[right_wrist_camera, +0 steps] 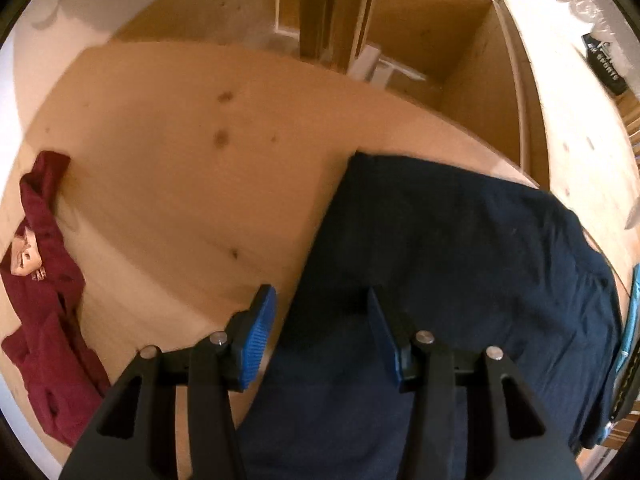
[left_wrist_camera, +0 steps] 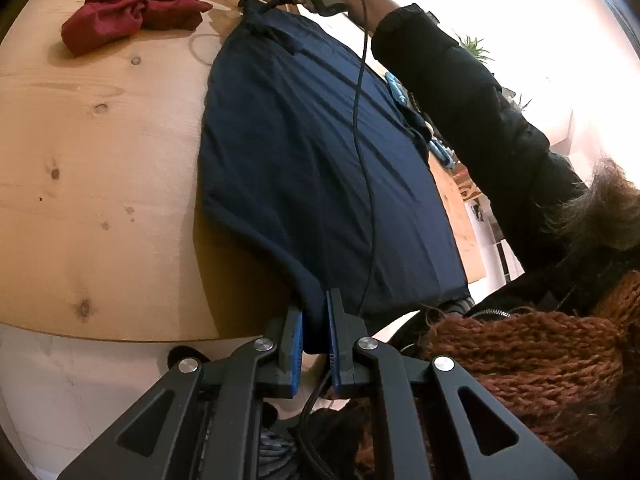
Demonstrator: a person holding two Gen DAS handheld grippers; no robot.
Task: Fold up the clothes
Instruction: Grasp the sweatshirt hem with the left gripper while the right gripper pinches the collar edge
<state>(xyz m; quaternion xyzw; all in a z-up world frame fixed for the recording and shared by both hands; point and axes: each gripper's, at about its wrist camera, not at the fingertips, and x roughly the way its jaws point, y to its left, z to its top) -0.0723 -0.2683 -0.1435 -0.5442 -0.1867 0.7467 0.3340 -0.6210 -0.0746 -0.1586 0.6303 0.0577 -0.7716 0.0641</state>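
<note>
A navy garment (left_wrist_camera: 320,160) is clamped at one corner by the left gripper (left_wrist_camera: 316,320); the right gripper (right_wrist_camera: 320,308) is held wide apart over the wooden table (right_wrist_camera: 180,160).

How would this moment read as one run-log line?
left gripper: shut on navy garment | right gripper: open, over its far end | red garment: crumpled aside

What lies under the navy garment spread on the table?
Under the navy garment only the wooden table shows, bare around its edges. A black cable runs over it. Whatever is beneath its middle is covered. The red garment lies apart.
</note>
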